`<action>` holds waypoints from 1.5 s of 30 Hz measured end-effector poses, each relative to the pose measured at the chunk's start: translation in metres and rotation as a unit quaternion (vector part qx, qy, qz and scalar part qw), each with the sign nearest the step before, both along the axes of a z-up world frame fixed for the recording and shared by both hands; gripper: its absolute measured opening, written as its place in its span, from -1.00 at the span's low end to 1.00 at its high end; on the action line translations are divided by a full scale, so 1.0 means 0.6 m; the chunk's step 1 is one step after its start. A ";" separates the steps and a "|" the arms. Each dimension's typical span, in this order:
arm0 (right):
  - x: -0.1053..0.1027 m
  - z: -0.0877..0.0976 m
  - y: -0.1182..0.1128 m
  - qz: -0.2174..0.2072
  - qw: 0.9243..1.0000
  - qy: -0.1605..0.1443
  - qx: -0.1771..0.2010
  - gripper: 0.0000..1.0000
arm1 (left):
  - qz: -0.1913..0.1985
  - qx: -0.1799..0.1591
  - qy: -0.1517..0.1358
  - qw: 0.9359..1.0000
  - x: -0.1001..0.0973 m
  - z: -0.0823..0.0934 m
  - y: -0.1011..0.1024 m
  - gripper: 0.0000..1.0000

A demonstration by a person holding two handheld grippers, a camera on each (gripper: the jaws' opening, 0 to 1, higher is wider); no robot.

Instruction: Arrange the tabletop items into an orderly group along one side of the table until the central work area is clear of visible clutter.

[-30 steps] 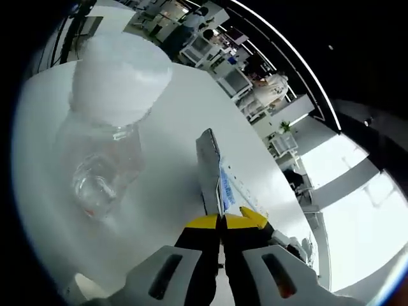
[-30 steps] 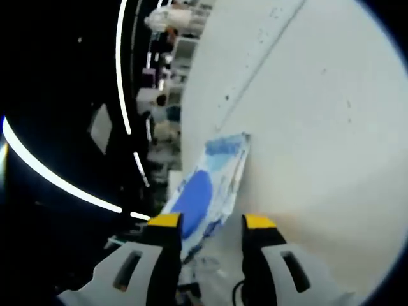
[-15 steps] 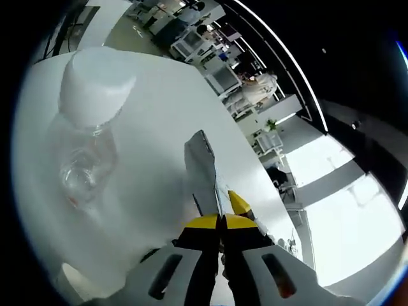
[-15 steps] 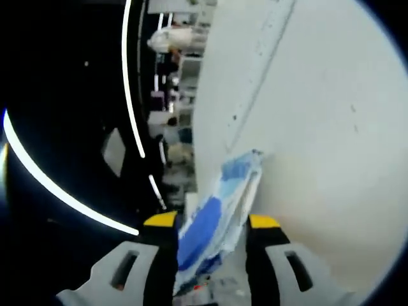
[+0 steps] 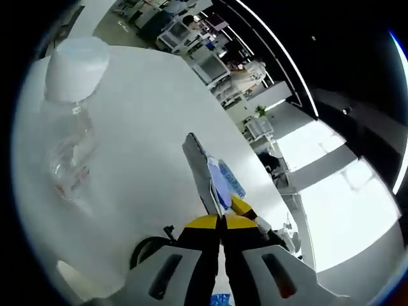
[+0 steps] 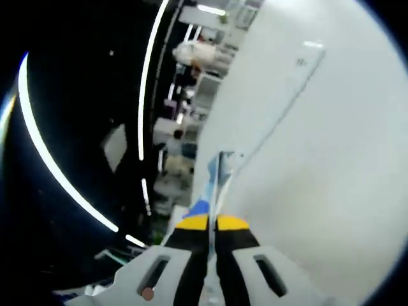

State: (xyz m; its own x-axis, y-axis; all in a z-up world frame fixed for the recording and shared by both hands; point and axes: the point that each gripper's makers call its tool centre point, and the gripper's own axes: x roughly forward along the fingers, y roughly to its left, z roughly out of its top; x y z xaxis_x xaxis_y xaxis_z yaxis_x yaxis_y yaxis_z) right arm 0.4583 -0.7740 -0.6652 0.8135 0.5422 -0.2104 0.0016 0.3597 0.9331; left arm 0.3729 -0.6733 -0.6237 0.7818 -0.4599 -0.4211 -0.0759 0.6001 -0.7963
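the flat blue-and-white packet (image 5: 213, 178) is held up off the white worktop (image 5: 146, 127), edge-on to both cameras, and i have it from both ends: my left tongs (image 5: 221, 222) are pressed together on one edge, and in the right gripper view the same packet (image 6: 217, 175) rises as a thin sliver out of my right tongs (image 6: 211, 223), whose yellow tips are pinched tight on it. i think two grips are there because the packet is limp and would fold or swing from a single pinch; held at both ends it stays flat and can be steered toward the side of the worktop where the group belongs. in the left gripper view a clear plastic bottle (image 5: 69, 137) with a white cap (image 5: 78, 60) stands upright well apart from the packet, likely the marker for that row. a dark round thing (image 5: 148, 250) sits low by my left tongs, too cramped in the view to name. past the worktop's edge is an office with desks.
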 end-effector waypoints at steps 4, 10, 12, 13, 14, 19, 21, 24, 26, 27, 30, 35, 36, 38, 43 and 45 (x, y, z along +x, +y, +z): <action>-0.020 0.009 -0.026 -0.028 0.999 -0.009 -0.017 -1.00 | -0.013 0.003 0.004 1.000 -0.008 -0.006 -0.012 -1.00; -0.058 0.014 -0.067 -0.086 0.996 -0.007 -0.014 -1.00 | -0.034 0.012 0.005 0.999 -0.019 -0.010 -0.030 -1.00; -0.068 0.013 -0.077 -0.101 0.995 -0.004 -0.010 -1.00 | -0.043 0.016 0.006 0.999 -0.023 -0.011 -0.036 -1.00; -0.078 0.012 -0.083 -0.107 0.994 -0.003 -0.012 -1.00 | -0.048 0.020 0.005 0.999 -0.025 -0.012 -0.038 -1.00; -0.083 0.010 -0.086 -0.111 0.994 -0.002 -0.016 -1.00 | -0.054 0.026 0.006 0.998 -0.027 -0.015 -0.041 -1.00; -0.110 0.003 -0.102 -0.132 0.991 0.006 -0.023 -1.00 | -0.066 0.038 0.012 0.997 -0.035 -0.026 -0.046 -1.00; -0.124 0.006 -0.104 -0.142 0.989 0.005 -0.028 -1.00 | -0.071 0.042 0.013 0.996 -0.036 -0.029 -0.048 -1.00; -0.138 0.009 -0.102 -0.151 0.988 0.006 -0.030 -1.00 | -0.077 0.052 0.012 0.996 -0.035 -0.031 -0.047 -1.00; -0.146 0.011 -0.100 -0.156 0.987 0.005 -0.034 -1.00 | -0.080 0.059 0.011 0.995 -0.033 -0.035 -0.045 -1.00; -0.148 0.010 -0.100 -0.158 0.987 0.006 -0.035 -1.00 | -0.082 0.061 0.012 0.995 -0.032 -0.037 -0.044 -1.00; -0.160 0.008 -0.101 -0.171 0.985 0.011 -0.029 -1.00 | -0.088 0.069 0.014 0.994 -0.031 -0.043 -0.042 -1.00; -0.175 0.004 -0.103 -0.178 0.983 0.019 -0.034 -1.00 | -0.101 0.085 0.016 0.991 -0.032 -0.053 -0.043 -1.00; -0.178 0.003 -0.104 -0.180 0.983 0.020 -0.036 -1.00 | -0.104 0.088 0.016 0.990 -0.033 -0.054 -0.044 -1.00; -0.183 0.000 -0.108 -0.186 0.982 0.025 -0.034 -1.00 | -0.116 0.100 0.014 0.988 -0.035 -0.058 -0.048 -1.00; -0.195 -0.014 -0.114 -0.189 0.980 0.037 -0.039 -1.00 | -0.130 0.118 0.016 0.984 -0.039 -0.069 -0.053 -1.00; -0.203 -0.016 -0.115 -0.190 0.980 0.043 -0.045 -1.00 | -0.134 0.122 0.017 0.983 -0.041 -0.073 -0.054 -1.00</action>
